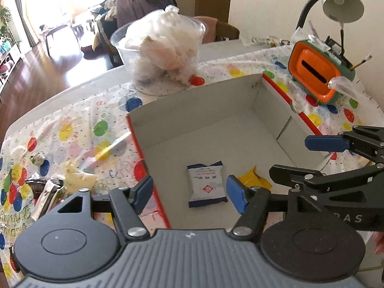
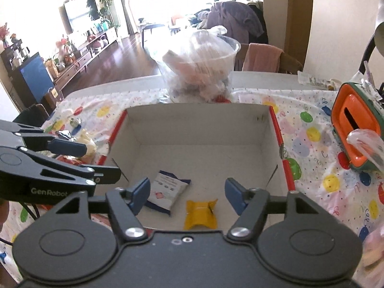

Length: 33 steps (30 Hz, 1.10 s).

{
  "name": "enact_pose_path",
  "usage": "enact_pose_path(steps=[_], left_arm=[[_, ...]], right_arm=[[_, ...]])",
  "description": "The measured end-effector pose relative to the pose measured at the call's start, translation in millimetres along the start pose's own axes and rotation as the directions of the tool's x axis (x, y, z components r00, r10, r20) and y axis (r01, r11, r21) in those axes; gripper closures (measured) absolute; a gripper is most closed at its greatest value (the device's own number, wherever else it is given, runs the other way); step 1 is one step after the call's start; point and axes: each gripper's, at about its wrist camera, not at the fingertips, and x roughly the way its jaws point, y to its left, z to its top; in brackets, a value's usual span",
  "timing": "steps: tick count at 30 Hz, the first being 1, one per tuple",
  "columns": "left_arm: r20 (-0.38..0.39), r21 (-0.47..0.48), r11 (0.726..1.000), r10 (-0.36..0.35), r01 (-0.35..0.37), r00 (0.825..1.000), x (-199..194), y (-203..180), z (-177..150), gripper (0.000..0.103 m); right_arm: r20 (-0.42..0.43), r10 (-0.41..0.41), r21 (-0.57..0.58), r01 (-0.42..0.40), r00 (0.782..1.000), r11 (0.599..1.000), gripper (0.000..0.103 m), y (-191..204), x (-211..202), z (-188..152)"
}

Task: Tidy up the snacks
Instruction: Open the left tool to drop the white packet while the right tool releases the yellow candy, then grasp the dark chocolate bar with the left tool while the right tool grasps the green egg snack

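Orange holder (image 1: 315, 72), lamp (image 1: 342, 2), perhaps brush (image 1: 361, 63)

So the left tongs (image 1: 190, 193) are spread wide with nothing between the blue pads, hanging over the near edge of an open cardboard box (image 1: 199, 110) with red trim that sits on the table (image 1: 79, 129) with its balloon-print cloth. Inside the box a blue-and-white snack packet (image 1: 207, 185) lies flat next to a yellow wrapped candy (image 1: 255, 179), partly hidden behind the tongs' right pad. The right tongs (image 1: 300, 157) poke in from the right, also open and empty, and more wrapped snacks (image 1: 48, 189) sit loose left of the box, with a clear bowl of plastic bags (image 1: 165, 50) behind it.
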Motion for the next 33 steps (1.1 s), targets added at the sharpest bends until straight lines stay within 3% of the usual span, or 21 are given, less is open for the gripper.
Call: enact_pose_path(steps=[8,21,23,33], left_arm=[[0.060,-0.024,1.000,-0.008,0.009,0.998,-34,32,-24,0.030],[0.147,-0.087,0.996,0.010,0.002,0.989,-86,98,-79,0.022],[0.152,-0.107,0.994,0.015,0.002,0.988,-92,111,-89,0.021],[0.172,-0.196,0.980,0.073,-0.039,0.982,-119,175,-134,0.019]], right_arm=[[0.060,0.024,0.015,-0.025,0.998,1.000,0.020,32,-21,-3],[0.136,0.097,-0.049,-0.091,0.986,0.995,0.007,116,-38,-13],[0.136,0.098,-0.053,-0.091,0.986,0.994,0.001,131,-37,-16],[0.122,0.134,-0.110,-0.121,0.983,0.987,0.000,195,-25,-26]])
